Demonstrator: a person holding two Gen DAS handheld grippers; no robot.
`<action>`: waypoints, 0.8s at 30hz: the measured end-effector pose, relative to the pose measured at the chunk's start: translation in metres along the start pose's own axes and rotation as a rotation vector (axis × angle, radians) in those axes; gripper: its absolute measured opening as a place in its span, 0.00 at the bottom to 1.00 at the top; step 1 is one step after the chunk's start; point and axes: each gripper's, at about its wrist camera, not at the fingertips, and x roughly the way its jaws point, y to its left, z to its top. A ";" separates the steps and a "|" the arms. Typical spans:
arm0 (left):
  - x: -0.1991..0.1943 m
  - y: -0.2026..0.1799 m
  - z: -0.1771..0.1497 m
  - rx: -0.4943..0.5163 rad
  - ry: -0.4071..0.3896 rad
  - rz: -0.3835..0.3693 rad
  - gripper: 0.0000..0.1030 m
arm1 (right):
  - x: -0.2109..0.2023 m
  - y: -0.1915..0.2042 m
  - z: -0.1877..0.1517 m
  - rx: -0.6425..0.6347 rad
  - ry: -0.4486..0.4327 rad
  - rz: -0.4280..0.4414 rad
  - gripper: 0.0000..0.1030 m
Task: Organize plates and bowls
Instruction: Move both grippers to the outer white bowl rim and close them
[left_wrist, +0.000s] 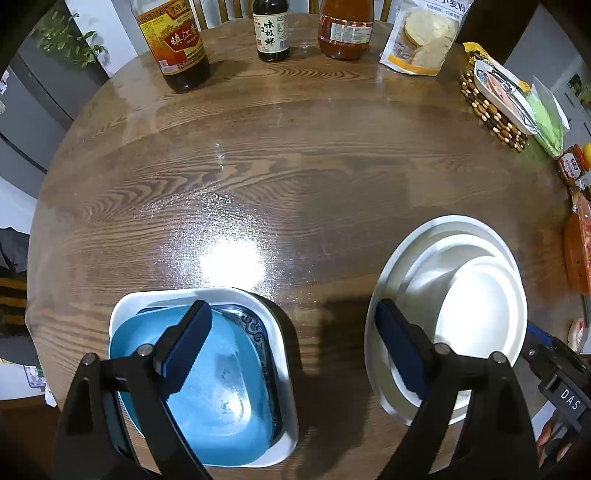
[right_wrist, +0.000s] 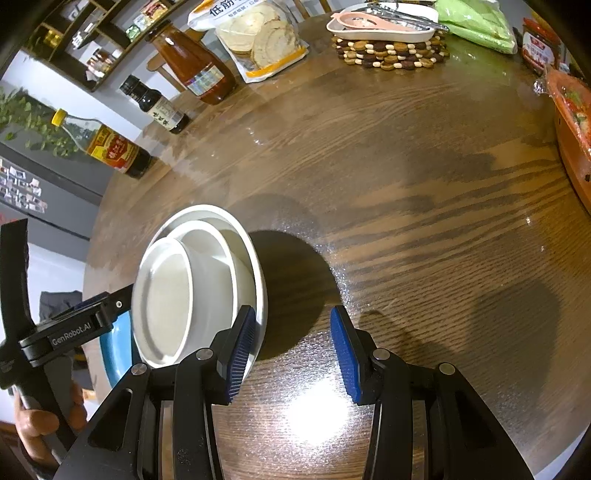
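Left wrist view: your left claw (left_wrist: 291, 350) stands wide and empty above the bench (left_wrist: 295, 166), between the stacked blue plate (left_wrist: 218, 387) and the nested white bowls (left_wrist: 461, 302).

Right wrist view: your right claw (right_wrist: 291, 354) is part open, holding nothing, just beside the bowls (right_wrist: 199, 284). Both stacks look finished; next, probably withdraw.

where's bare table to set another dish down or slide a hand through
The wide middle of the wooden table is bare, bordered by the three sauce bottles at the far edge, the blue square plate stack and the nested white round bowls. The gap between those stacks is free. The edge by the beaded trivet is crowded.
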 end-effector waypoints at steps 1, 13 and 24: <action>0.000 -0.001 -0.001 0.006 -0.004 0.005 0.85 | 0.000 0.001 0.000 -0.004 0.000 -0.005 0.42; -0.004 -0.013 -0.007 0.074 -0.048 0.038 0.72 | -0.001 0.005 -0.001 -0.027 -0.006 -0.029 0.42; -0.005 -0.014 -0.008 0.069 -0.057 0.032 0.69 | -0.002 0.008 -0.001 -0.058 -0.016 -0.049 0.42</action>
